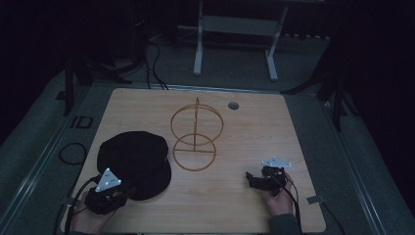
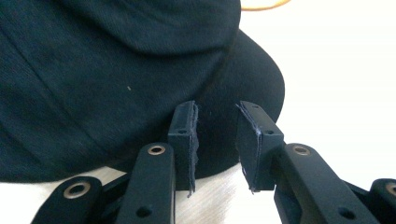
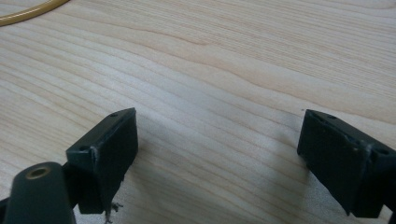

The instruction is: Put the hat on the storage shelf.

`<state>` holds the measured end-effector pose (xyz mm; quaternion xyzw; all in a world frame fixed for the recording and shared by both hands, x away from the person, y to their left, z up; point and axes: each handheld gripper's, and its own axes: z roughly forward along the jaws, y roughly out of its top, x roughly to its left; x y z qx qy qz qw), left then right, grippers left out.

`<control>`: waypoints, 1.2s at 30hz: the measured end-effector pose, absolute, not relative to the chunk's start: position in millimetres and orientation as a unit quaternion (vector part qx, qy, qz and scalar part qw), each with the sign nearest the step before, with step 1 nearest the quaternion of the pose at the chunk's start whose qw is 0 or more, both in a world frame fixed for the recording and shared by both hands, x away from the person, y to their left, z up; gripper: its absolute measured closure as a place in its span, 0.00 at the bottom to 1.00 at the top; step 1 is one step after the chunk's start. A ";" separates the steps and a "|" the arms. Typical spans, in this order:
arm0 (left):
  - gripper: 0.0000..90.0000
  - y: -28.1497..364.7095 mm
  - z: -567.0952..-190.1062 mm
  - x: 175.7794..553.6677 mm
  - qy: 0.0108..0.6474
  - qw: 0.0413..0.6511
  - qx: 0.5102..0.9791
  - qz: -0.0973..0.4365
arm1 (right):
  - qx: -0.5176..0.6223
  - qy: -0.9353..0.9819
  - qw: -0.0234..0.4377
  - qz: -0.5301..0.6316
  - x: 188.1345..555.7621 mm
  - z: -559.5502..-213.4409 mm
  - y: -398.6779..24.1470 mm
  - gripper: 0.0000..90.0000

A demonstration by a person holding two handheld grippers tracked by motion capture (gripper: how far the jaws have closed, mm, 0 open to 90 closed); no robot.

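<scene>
A black cap lies on the left part of the wooden table, its brim toward the front. My left gripper is at the cap's near edge. In the left gripper view it stands partly open, with the brim showing in the gap between the pads and neither pad pressed on it. A gold wire stand with two rings rises at the table's middle. My right gripper rests at the front right, held by a hand. Its jaws are wide open over bare wood.
A curved piece of the gold wire base shows at the top left of the right gripper view. A small round grommet sits near the table's far edge. Beyond the table stand a white frame and cables on the dark floor.
</scene>
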<state>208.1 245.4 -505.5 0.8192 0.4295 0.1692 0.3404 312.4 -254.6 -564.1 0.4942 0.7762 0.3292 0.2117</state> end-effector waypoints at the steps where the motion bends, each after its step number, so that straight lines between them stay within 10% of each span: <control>1: 0.75 246.4 -503.3 208.8 0.428 0.340 0.820 0.169 | 0.494 0.776 0.212 0.329 312.3 -564.1 -254.5 0.14; 36: 0.59 226.4 -482.7 260.9 0.347 0.278 0.884 0.143 | 0.494 0.776 0.212 0.329 312.3 -564.2 -254.6 0.14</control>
